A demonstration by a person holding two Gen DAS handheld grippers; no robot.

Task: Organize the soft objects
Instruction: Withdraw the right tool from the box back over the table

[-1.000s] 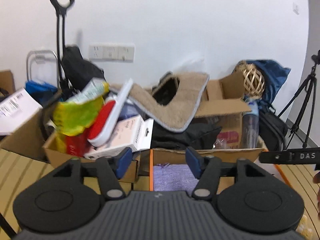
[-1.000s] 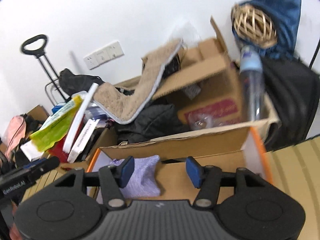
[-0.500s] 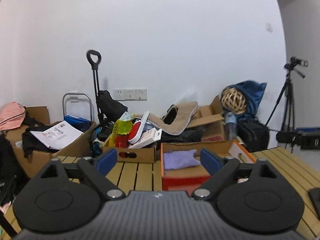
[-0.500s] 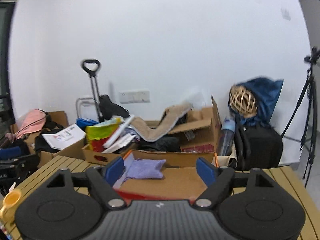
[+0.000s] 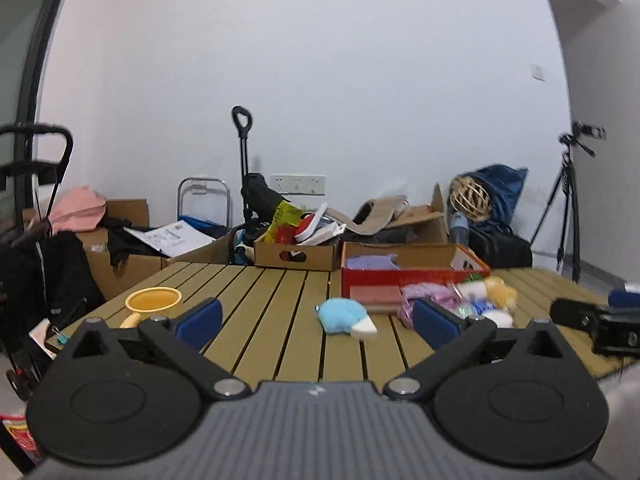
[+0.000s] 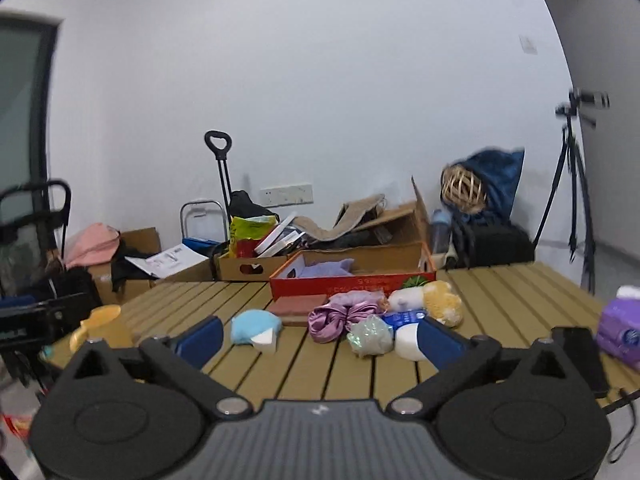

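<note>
A red cardboard box [image 5: 412,275] [image 6: 352,280] stands at the table's far side with a purple cloth [image 5: 370,261] [image 6: 326,269] inside. In front of it lie a blue and white plush [image 5: 344,316] [image 6: 254,328], a pink sponge block [image 6: 298,306], a purple satin scrunchie [image 6: 340,318], a glittery green puff [image 6: 370,336], a yellow and white plush [image 6: 432,302] and a white soft piece [image 6: 408,346]. My left gripper [image 5: 316,324] and right gripper [image 6: 320,340] are open and empty, held back at the near edge.
A slatted wooden table [image 5: 280,320] holds a yellow cup [image 5: 152,302] at left, and a purple tissue pack [image 6: 620,328] and a black phone [image 6: 580,356] at right. Cluttered cardboard boxes [image 5: 296,252], a trolley and a tripod [image 6: 572,184] stand behind.
Both grippers have pulled back from over the red box to the near side of the table and opened wider. The soft objects on the table have come into view.
</note>
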